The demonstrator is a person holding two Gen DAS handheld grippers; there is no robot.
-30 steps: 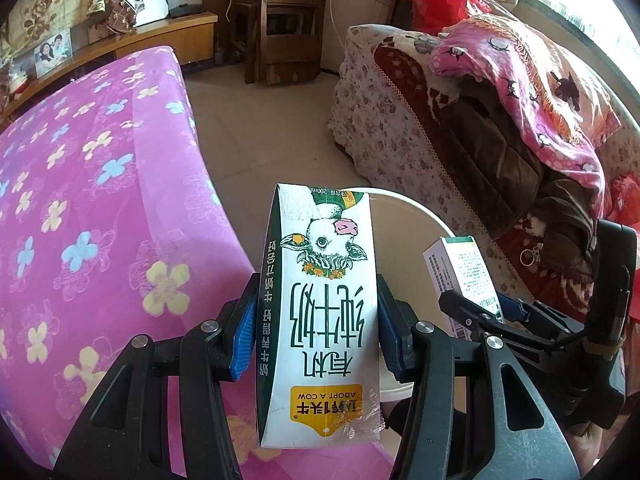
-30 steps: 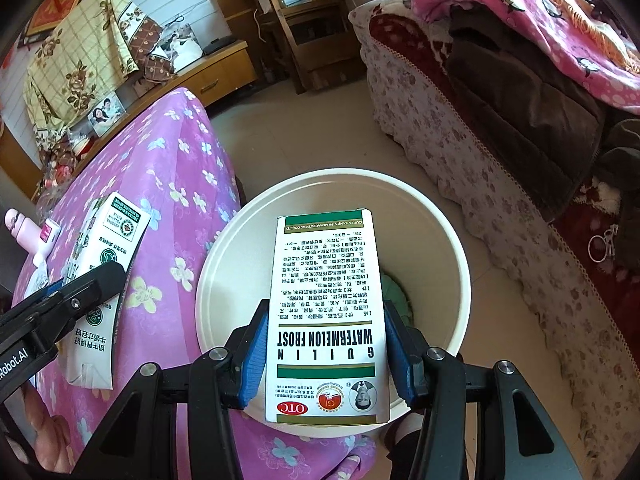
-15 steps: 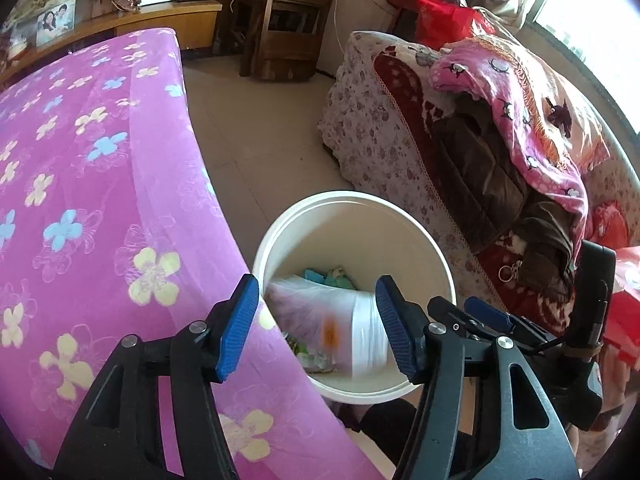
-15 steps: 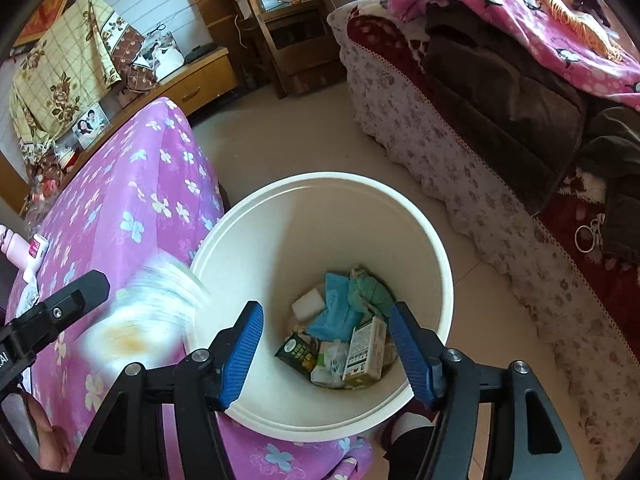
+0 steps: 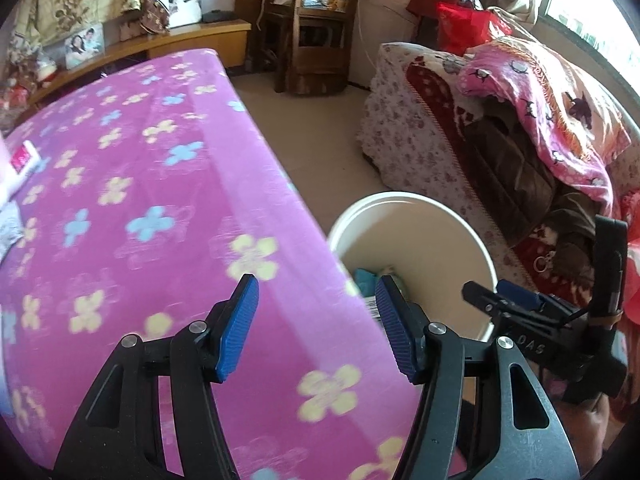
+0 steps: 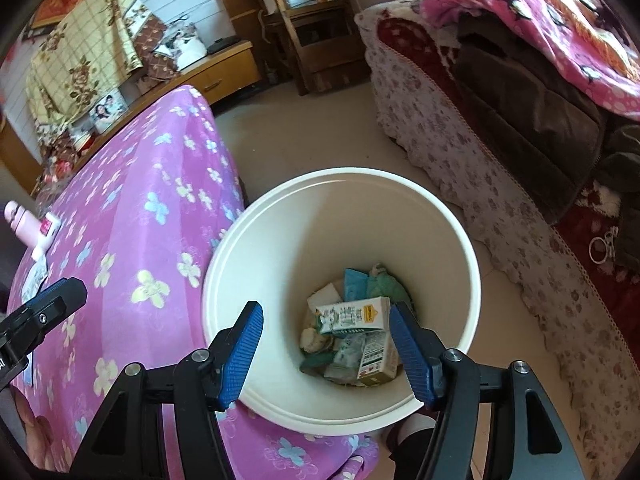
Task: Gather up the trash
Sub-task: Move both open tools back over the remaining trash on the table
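While both tools hung above the edge of the table, the right gripper stood with its blue pads spread wide and nothing between them. It hovered directly over the white bucket, which stood on the floor just beside the table with the pink flowered cloth. At the bottom of the bucket lay the collected trash: a milk carton rested on its side on top of the heap, and a small medicine box lay just below it, toward 5 o'clock. Blue and green wrappers showed behind the carton, toward 12 o'clock, and more crumpled packaging lay toward 7 o'clock, too small to name.

The left gripper was also released, its pads wide apart and holding nothing. It hung over the pink cloth near the table edge, and in its view the bucket sat toward 3 o'clock, partly hidden behind the right-side finger. The right tool appeared at 4 o'clock in this view, past the bucket rim.

On the table, a pink and white bottle lay far toward 9 o'clock, well apart from the bucket. A sofa with a floral cover stood across the floor toward 2 o'clock, with a pink blanket and dark clothes on it. A wooden shelf stood at 12 o'clock against the wall.
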